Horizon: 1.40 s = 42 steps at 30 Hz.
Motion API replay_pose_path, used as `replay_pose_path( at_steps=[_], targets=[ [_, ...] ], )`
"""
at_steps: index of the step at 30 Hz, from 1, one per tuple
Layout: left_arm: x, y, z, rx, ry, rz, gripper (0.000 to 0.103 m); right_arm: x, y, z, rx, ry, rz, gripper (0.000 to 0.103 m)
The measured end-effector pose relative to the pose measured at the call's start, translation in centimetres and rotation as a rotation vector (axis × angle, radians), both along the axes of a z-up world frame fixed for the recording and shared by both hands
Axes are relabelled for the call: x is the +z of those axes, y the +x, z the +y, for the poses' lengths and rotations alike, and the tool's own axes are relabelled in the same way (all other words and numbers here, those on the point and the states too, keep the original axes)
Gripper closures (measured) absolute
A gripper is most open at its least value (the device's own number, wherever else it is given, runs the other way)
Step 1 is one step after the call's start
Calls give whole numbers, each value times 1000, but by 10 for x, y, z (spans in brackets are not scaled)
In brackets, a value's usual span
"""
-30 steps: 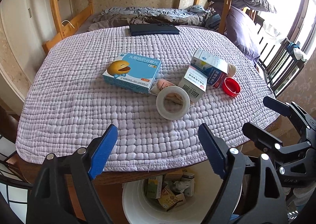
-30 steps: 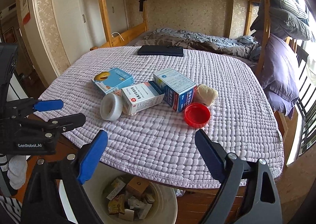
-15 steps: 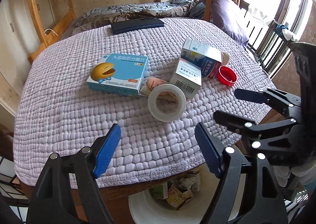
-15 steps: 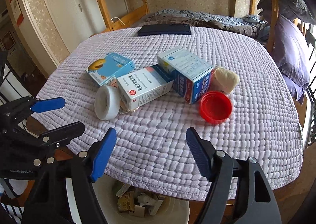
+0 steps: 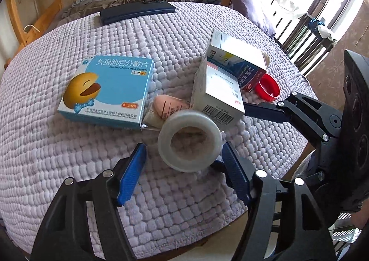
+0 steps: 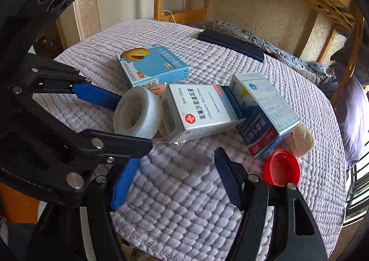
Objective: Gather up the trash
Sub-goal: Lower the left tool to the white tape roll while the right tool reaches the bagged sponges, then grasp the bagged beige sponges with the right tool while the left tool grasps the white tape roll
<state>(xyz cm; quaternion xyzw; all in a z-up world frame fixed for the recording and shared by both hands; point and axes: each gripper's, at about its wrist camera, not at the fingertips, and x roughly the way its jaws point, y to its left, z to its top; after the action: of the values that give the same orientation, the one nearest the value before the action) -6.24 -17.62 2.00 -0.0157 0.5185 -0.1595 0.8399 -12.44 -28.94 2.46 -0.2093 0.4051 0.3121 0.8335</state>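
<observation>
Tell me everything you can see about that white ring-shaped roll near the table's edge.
The white tape roll is a thick translucent ring with a hollow, dusty-looking core, tipped up on the quilted lilac cover. It leans against the white medicine box, with a pink sachet behind. The left claw is open, its blue fingers straddling the roll.

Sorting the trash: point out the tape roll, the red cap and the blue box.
tape roll (image 5: 208, 128), left wrist view, upper rim.
red cap (image 6: 281, 170), right wrist view, inside of the cap.
blue box (image 5: 115, 81), left wrist view, top face.
</observation>
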Motion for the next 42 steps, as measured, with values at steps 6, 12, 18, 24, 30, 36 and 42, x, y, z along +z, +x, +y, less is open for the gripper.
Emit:
replay_pose_path(
  at_steps=[6, 12, 18, 24, 30, 36, 42],
  targets=[
    [3, 7, 11, -3, -7, 9, 52, -2, 20, 15, 14, 2, 2, 30],
    [16, -3, 41, 33, -11, -5, 52, 1, 29, 31, 49, 5, 12, 29],
    [8, -11, 69, 66, -27, 58, 52, -2, 39, 42, 73, -19, 18, 25],
    [4, -15, 77, 51, -9, 74, 33, -1, 42, 42, 117, -45, 33, 25],
    [5, -15, 75, 38, 48, 66, 27, 0, 46, 38, 129, -31, 85, 25],
    [1, -11, 68, 27, 95, 43, 26, -2, 42, 36, 114, -22, 89, 26],
    [-2, -8, 65, 24, 118, 33, 40, -2, 41, 37, 126, -5, 108, 38]
  ],
)
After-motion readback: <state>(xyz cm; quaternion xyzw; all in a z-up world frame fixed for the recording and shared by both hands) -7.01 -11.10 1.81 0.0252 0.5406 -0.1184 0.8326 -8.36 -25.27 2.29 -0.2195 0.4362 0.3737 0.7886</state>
